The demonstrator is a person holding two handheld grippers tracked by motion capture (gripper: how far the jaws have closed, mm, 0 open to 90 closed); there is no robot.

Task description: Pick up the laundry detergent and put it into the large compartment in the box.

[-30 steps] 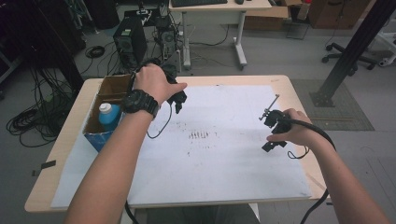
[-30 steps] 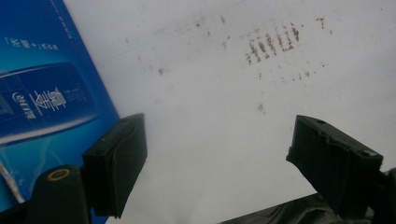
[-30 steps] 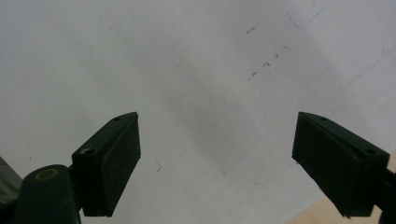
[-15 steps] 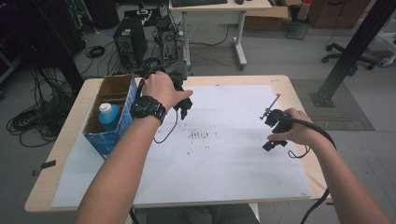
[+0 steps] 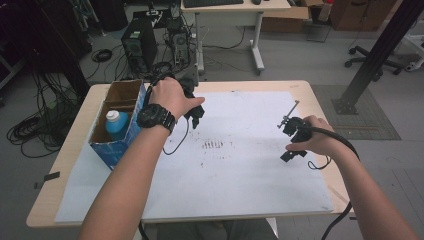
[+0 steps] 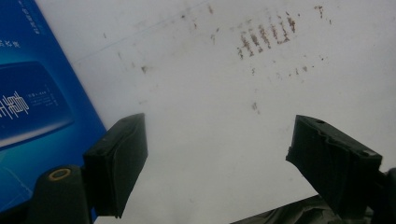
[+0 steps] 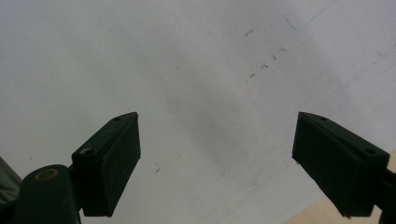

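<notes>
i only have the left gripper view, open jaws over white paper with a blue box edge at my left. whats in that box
Observer: From the high view, the blue box is an open carton with a blue bottle with a white cap standing in its near compartment.
Operator: where is the other gripper
Observer: The right gripper is above the right part of the white sheet, well apart from the box.
Operator: is it holding anything
Observer: No. In the right gripper view its jaws stand wide apart with bare paper between them.
</notes>
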